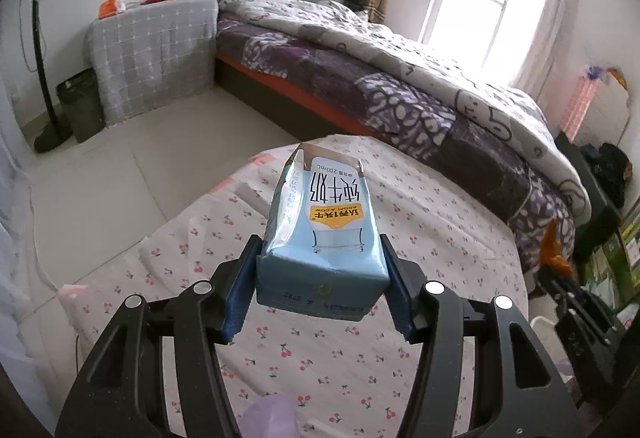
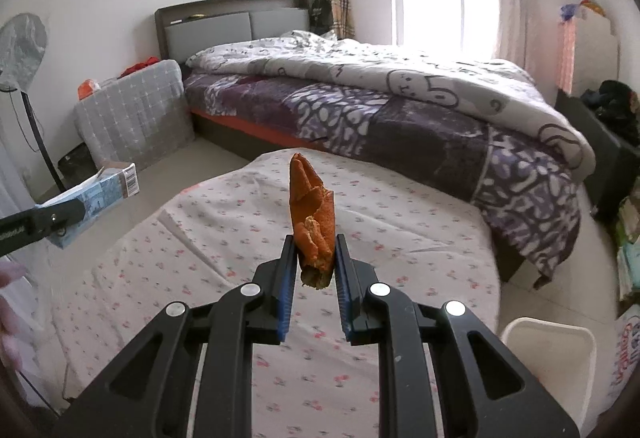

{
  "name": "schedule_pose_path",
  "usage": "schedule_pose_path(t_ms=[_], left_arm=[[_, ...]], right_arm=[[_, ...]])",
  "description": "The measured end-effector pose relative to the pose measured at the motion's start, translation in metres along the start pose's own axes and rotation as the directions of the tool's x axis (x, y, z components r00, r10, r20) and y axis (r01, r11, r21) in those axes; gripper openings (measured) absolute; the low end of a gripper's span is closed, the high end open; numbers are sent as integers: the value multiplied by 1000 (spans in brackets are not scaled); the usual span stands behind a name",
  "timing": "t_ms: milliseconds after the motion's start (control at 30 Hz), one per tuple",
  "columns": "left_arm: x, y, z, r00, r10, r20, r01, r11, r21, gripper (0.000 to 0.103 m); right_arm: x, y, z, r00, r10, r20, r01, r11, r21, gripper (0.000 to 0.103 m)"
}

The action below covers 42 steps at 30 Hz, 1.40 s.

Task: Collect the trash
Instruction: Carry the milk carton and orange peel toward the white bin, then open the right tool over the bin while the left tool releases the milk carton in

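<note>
My left gripper [image 1: 320, 258] is shut on a light-blue milk carton [image 1: 324, 222], which sticks forward above the round table with the cherry-print cloth [image 1: 440, 222]. The right wrist view catches that same carton [image 2: 102, 196] and left gripper [image 2: 68, 216] at its left edge. A curled strip of orange peel [image 2: 311, 214] stands upright between the blue pads of my right gripper [image 2: 316, 258], which is shut on it above the table [image 2: 400, 238]. In the left wrist view the peel [image 1: 554, 244] shows at the right edge.
A white bin [image 2: 548, 342] stands on the floor right of the table. Behind the table is a bed with a patterned quilt [image 2: 400, 106]. A dark bin [image 1: 80, 102], a standing fan [image 1: 44, 38] and a cloth-covered box [image 1: 156, 54] stand at the far left.
</note>
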<state>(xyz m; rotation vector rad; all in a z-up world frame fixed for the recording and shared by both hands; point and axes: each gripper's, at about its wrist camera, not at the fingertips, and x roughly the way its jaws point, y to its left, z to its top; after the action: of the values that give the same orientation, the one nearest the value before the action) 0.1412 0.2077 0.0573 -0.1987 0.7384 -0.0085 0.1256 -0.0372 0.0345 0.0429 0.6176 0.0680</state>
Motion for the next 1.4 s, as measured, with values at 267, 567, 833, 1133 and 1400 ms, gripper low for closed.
schedule_pose_path(t_ms=[267,567,833,1133,1400], left_arm=[[15,-43,-17,1000,-11,-29,13,996,86,54],[19,-94,-29,998,-54,-28,58,986,154,54],[20,-137,-43,993,-113,-33,117,970,214,54],[21,-193,-63,981,-180,-69,192,938,289,54],[19,-242,-92,966,-231,-114,257,893,371,54]], right_arm=[[-14,-53,-10,999,-53,11,52,995,80,19],[-40,-99,-10,996,-89,26,84,985,152,19],[-61,-138,-10,990,-140,28,130,964,231,19],[-80,-195,-22,971,-235,-41,236,919,315,19],[-93,-246,-40,946,-296,-133,324,864,386,20]])
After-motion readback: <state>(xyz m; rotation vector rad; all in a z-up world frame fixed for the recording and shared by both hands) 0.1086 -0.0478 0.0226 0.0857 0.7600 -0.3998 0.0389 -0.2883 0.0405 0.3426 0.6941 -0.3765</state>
